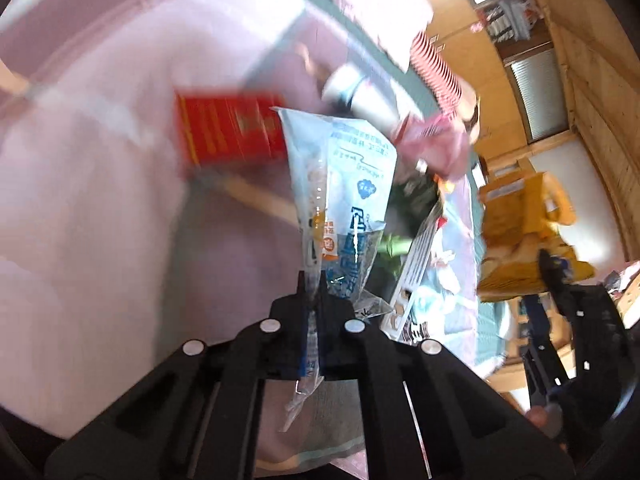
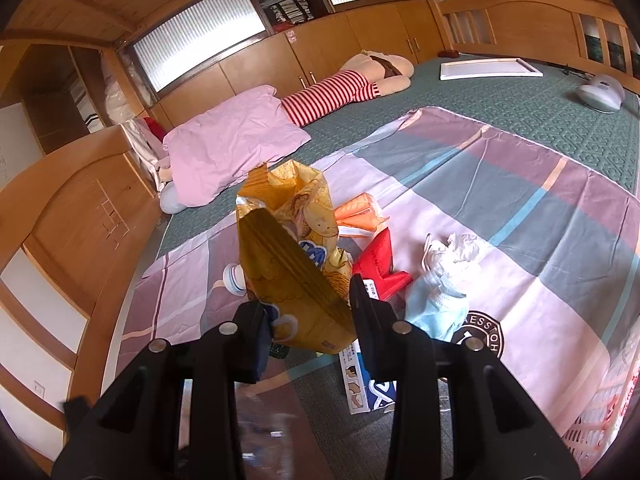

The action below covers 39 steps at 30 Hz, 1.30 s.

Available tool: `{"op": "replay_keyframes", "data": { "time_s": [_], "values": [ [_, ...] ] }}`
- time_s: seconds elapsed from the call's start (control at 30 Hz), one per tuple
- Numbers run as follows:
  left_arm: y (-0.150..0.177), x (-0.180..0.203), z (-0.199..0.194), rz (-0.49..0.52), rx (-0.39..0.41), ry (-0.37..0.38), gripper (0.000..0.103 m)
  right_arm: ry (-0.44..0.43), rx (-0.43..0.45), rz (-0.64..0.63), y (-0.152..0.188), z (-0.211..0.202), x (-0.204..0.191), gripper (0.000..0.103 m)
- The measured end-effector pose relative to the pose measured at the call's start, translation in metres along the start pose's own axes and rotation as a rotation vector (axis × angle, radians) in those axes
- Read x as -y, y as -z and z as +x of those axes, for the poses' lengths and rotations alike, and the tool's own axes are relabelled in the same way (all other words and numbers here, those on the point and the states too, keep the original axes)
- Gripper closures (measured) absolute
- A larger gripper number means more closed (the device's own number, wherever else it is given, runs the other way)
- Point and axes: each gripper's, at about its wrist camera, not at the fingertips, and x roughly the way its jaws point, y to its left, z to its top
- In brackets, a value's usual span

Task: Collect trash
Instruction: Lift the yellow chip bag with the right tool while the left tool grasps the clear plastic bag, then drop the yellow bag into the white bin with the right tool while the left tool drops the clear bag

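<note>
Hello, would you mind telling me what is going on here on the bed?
A person is collecting trash from a bed with a gripper in each hand. The left gripper is shut on a clear blue-printed plastic wrapper, lifted off the sheet. The right gripper holds a yellow snack bag. Still lying on the patchwork sheet are a red box, an orange wrapper, crumpled tissue and a blue face mask.

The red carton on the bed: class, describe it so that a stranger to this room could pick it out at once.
Start at the patchwork bedsheet spread over the green mattress and find the litter heaped near its front. Just right of the yellow snack bag held in the right gripper lies the red carton. It is the only solid red piece, between an orange wrapper and a blue face mask.
</note>
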Motion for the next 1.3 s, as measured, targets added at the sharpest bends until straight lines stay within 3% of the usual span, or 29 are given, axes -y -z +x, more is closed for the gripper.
{"op": "replay_keyframes", "data": {
  "time_s": [0.17,0.4,0.53,0.7,0.8,0.87,0.93,1.07,1.17,1.3],
  "values": [
    [0.007,0.016,-0.058,0.148,0.211,-0.165,0.099,-0.029,-0.012,-0.029,0.002,0.002,-0.008,0.067],
    [0.013,0.021,-0.099,0.214,0.389,-0.367,0.099,-0.069,-0.049,-0.077,0.009,0.006,-0.023,0.067],
    [0.019,0.011,-0.125,0.198,0.434,-0.431,0.099,-0.094,-0.057,-0.125,0.015,0.004,-0.033,0.067],
    [0.022,0.007,-0.138,0.208,0.462,-0.44,0.099,-0.091,-0.004,-0.167,0.018,-0.017,-0.029,0.067],
    [0.027,0.016,-0.136,0.243,0.432,-0.346,0.099,-0.109,0.02,-0.123,0.013,-0.042,-0.002,0.067],
    [0.029,0.019,-0.131,0.249,0.351,-0.175,0.099,-0.107,0.02,-0.117,0.008,-0.066,0.02,0.067],
    [0.031,0.021,-0.12,0.233,0.231,0.006,0.099,-0.067,0.012,-0.159,-0.003,-0.093,0.044,0.067],
    [0.044,0.04,-0.111,0.303,0.123,0.168,0.099,0.073,-0.001,-0.162,-0.024,-0.148,0.116,0.067],
    [0.06,0.06,-0.108,0.352,0.033,0.317,0.099,0.204,-0.065,-0.14,-0.023,-0.182,0.174,0.067],
    [0.094,0.093,-0.096,0.464,-0.057,0.396,0.099,0.341,-0.248,-0.095,0.0,-0.201,0.236,0.065]
  ]
}}
